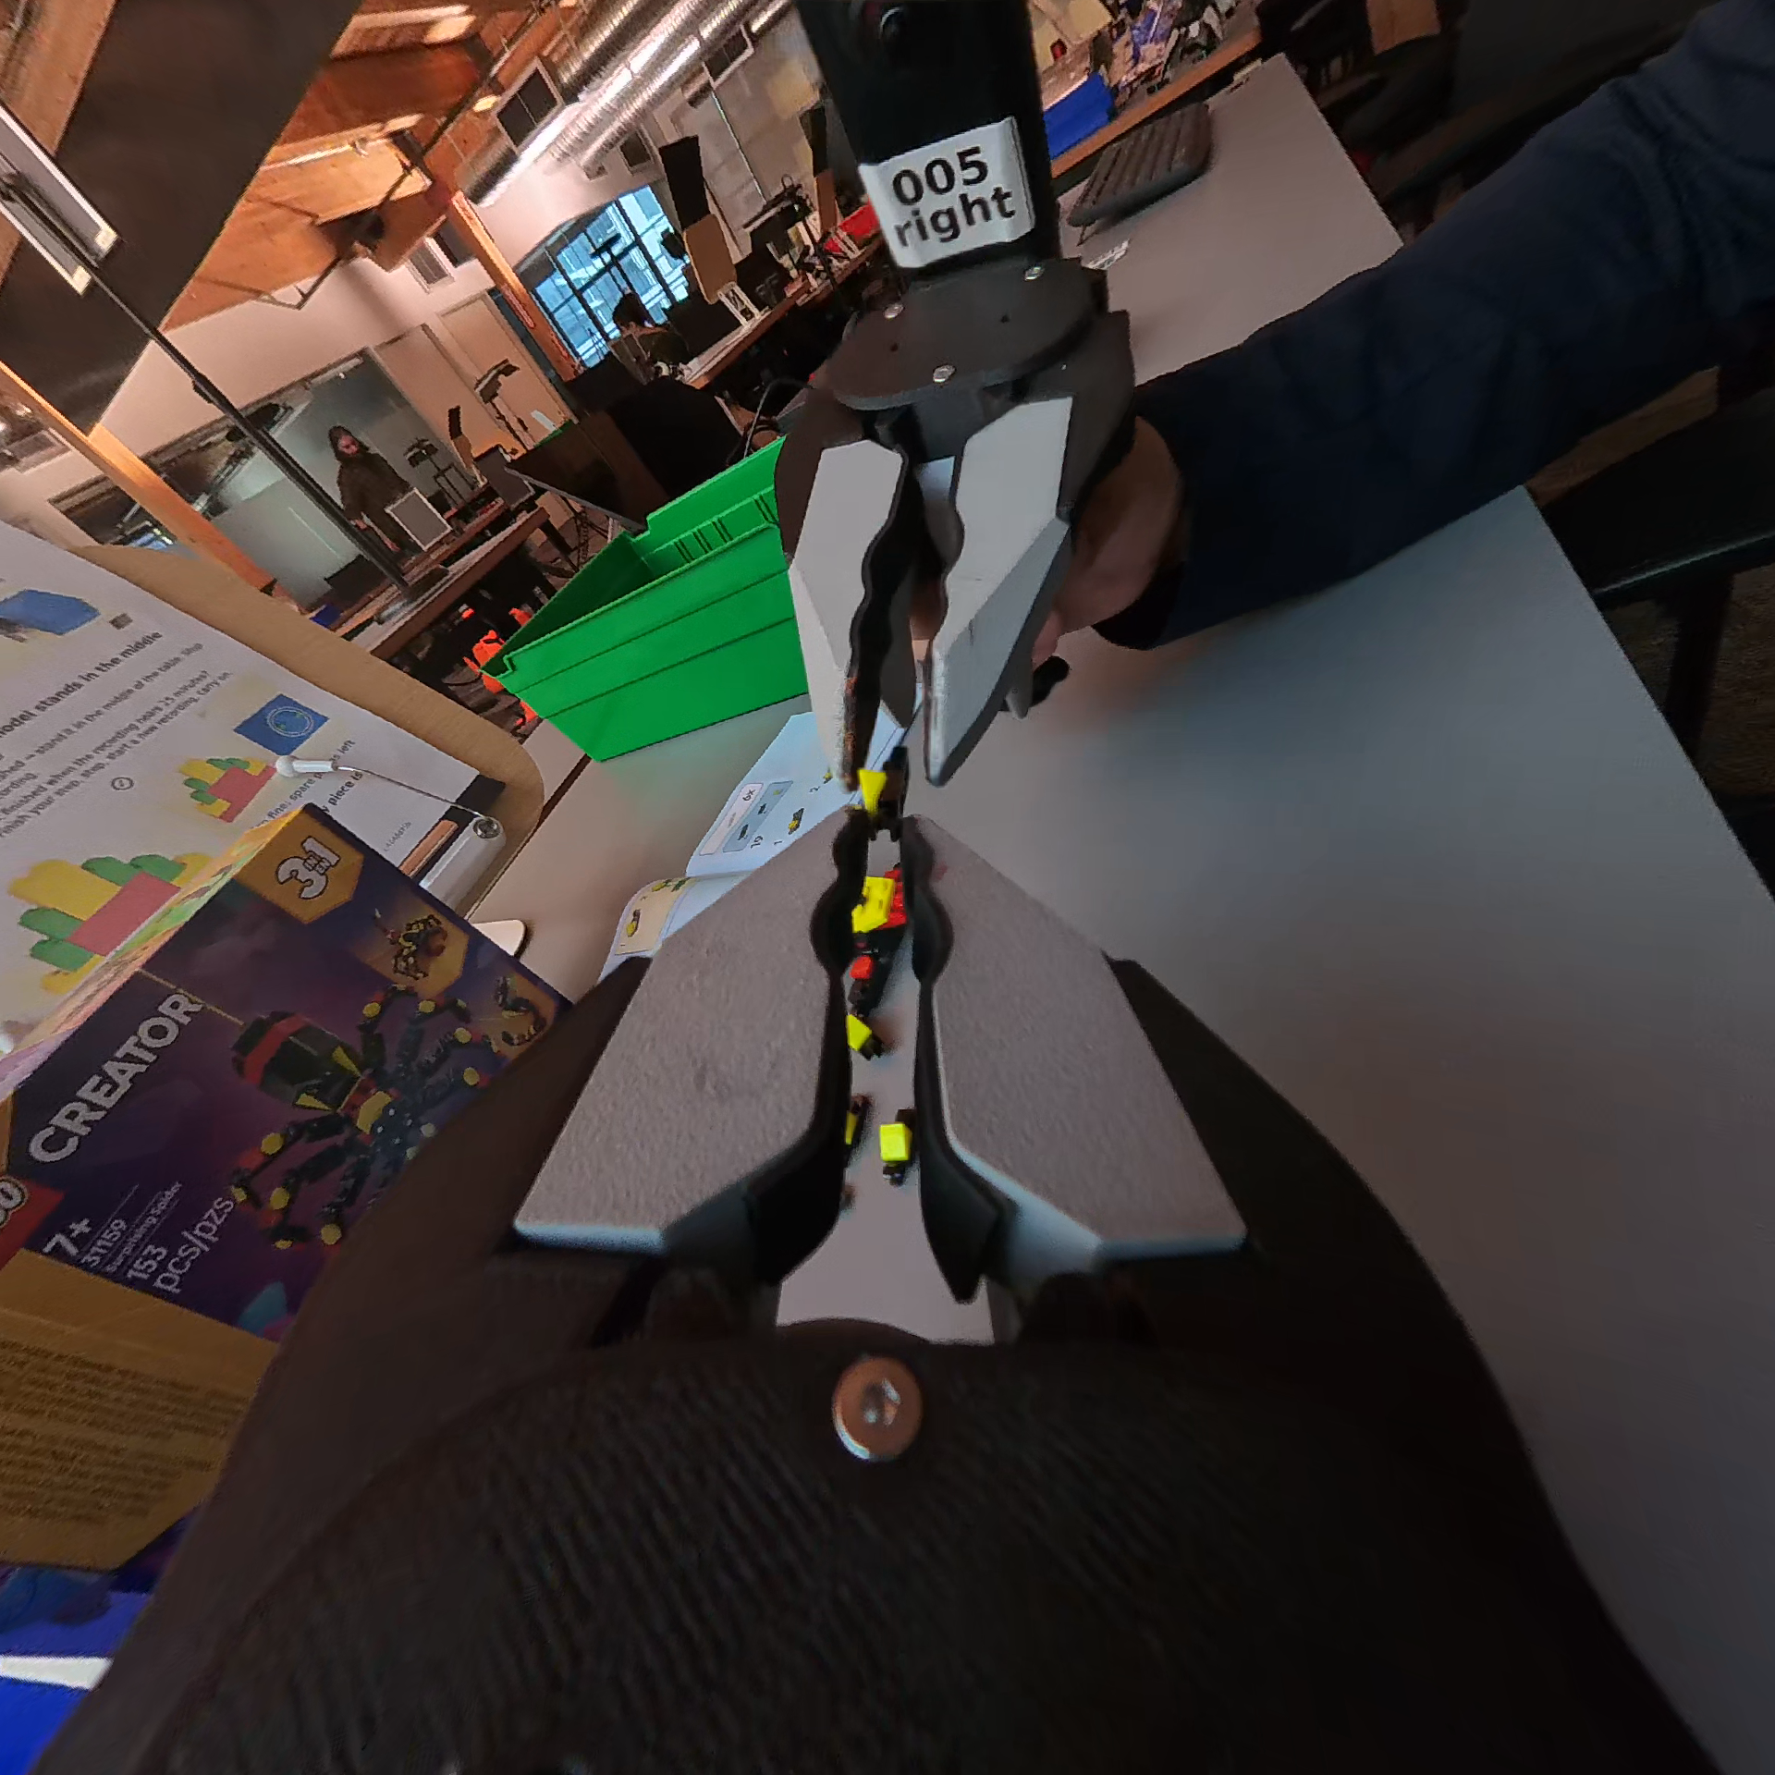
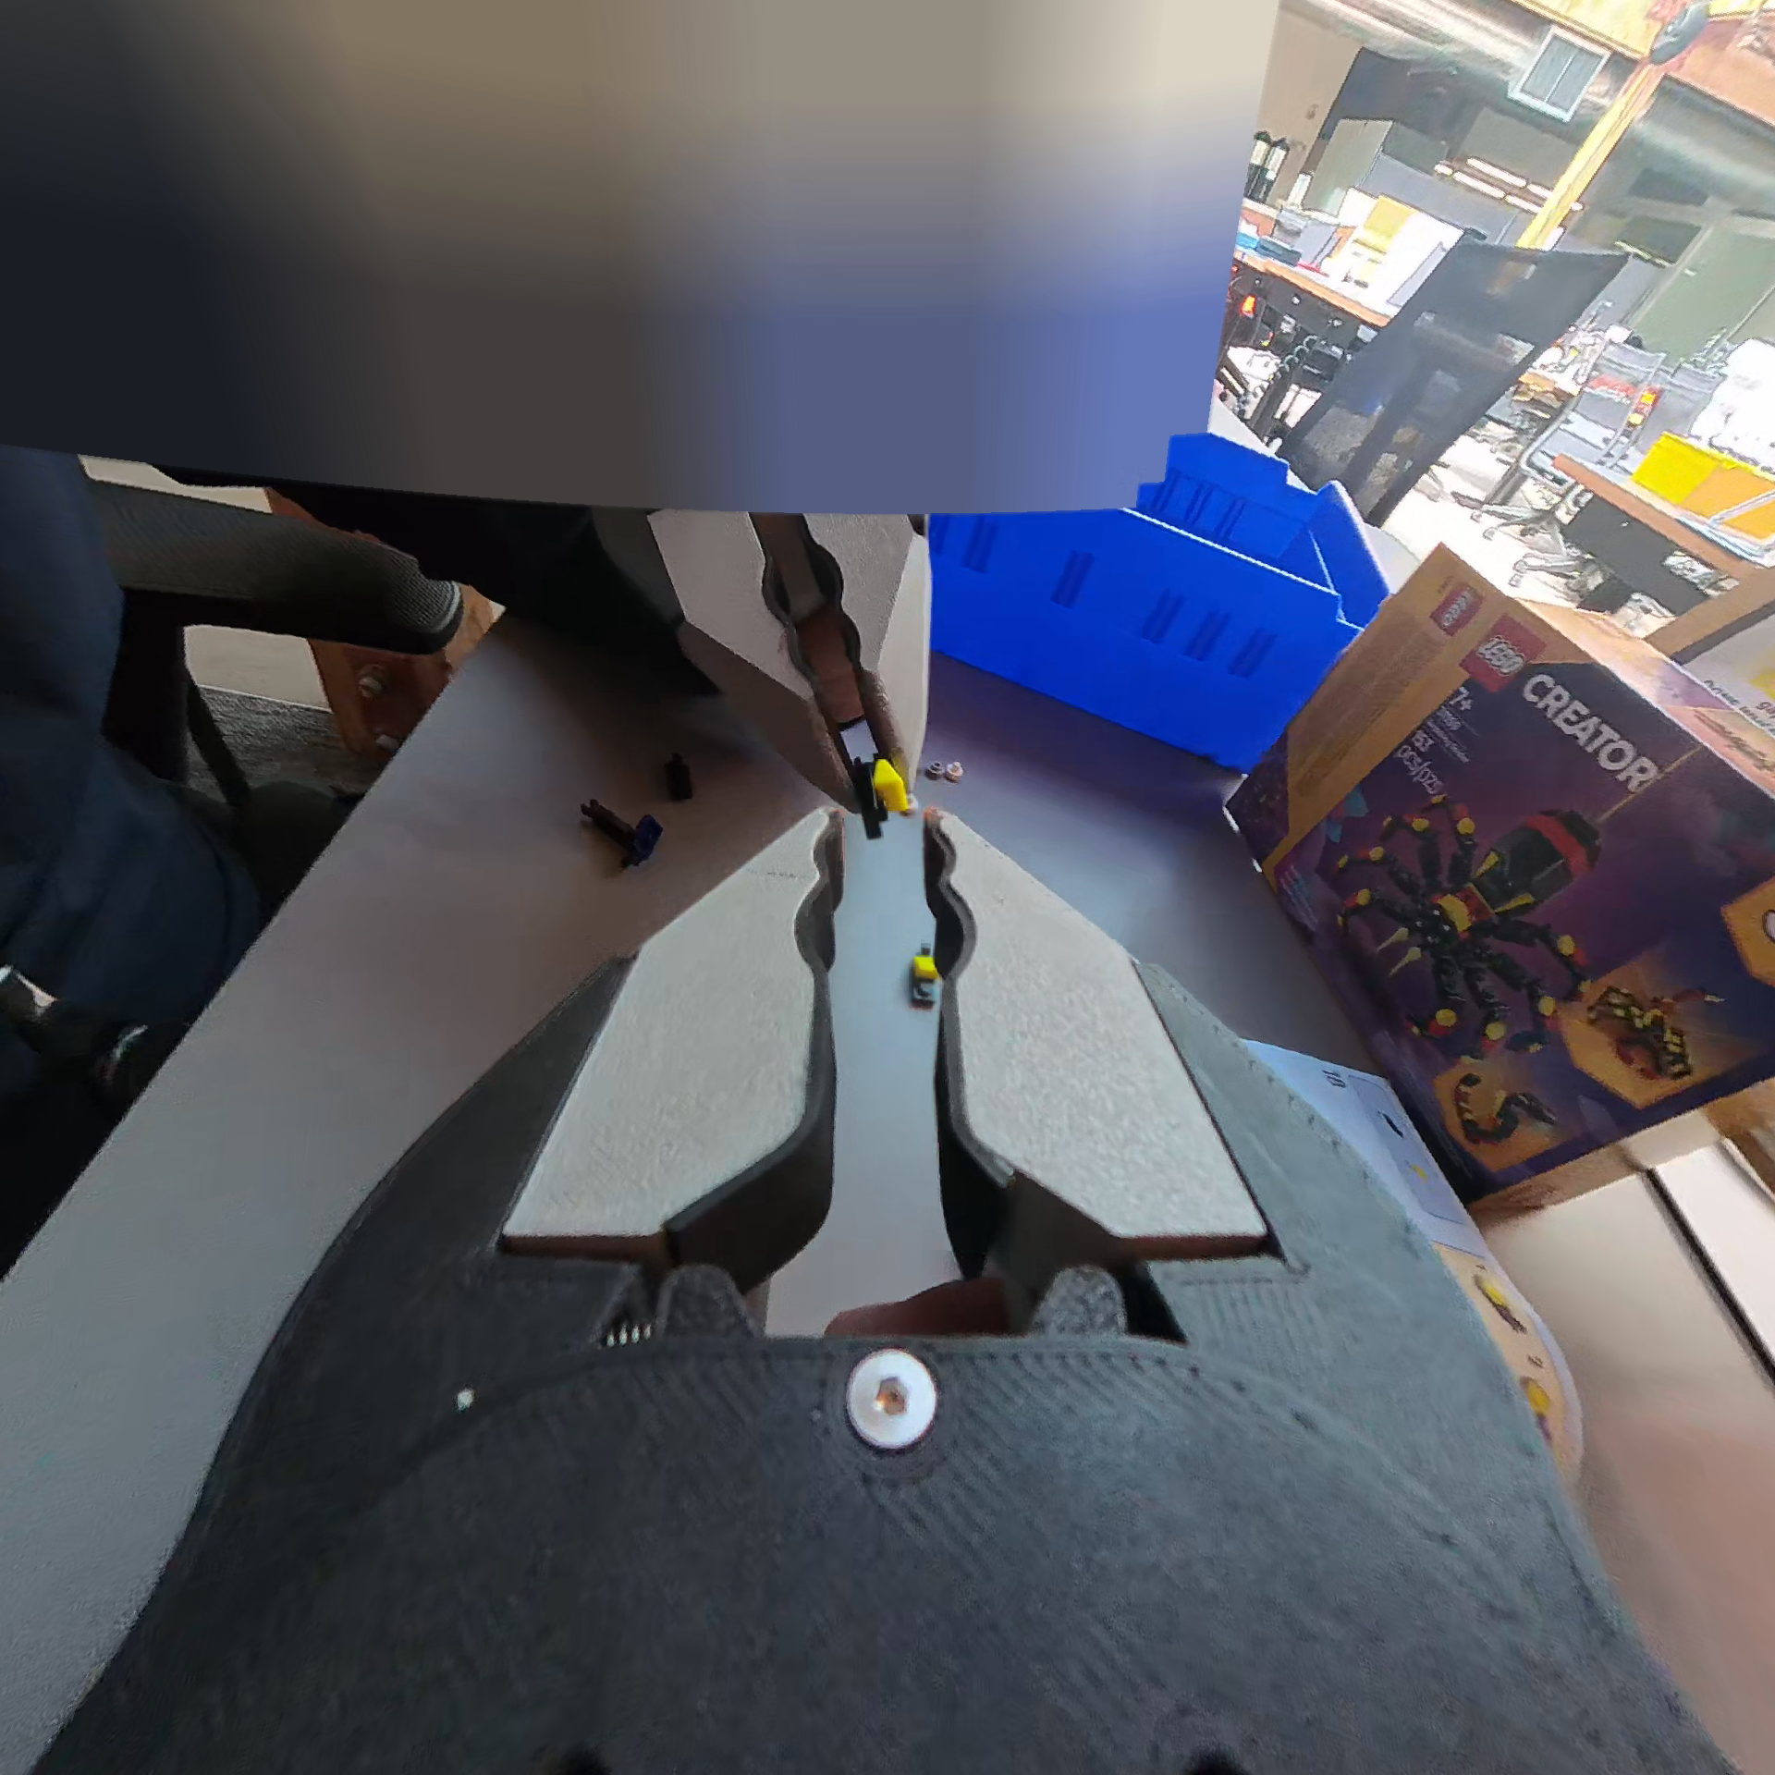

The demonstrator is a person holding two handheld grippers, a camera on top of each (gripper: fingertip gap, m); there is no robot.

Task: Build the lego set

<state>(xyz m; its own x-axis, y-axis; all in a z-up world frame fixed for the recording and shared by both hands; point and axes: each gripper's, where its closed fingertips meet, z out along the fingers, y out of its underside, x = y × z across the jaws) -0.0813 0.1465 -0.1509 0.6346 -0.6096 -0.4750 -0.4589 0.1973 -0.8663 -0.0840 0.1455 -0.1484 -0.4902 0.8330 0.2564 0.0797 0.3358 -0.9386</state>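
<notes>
My left gripper (image 1: 879,828) is shut on a small black-and-yellow lego assembly (image 1: 872,790) and holds it above the white table (image 1: 1345,864). In the right wrist view the left gripper (image 2: 879,802) comes in from above with the assembly (image 2: 884,788) at its tips. My right gripper (image 2: 884,816) is open, its fingertips (image 2: 834,822) on either side of the assembly, apparently just short of it. In the left wrist view it (image 1: 893,773) points down at the assembly. Loose yellow, red and black pieces (image 1: 876,912) lie on the table below.
A green bin (image 1: 663,624) and a blue bin (image 2: 1153,615) stand on the table. The lego box (image 2: 1498,864) and an open instruction booklet (image 1: 759,816) lie beside the work spot. Black and blue pieces (image 2: 624,831) lie near the table edge. A keyboard (image 1: 1143,163) lies far off.
</notes>
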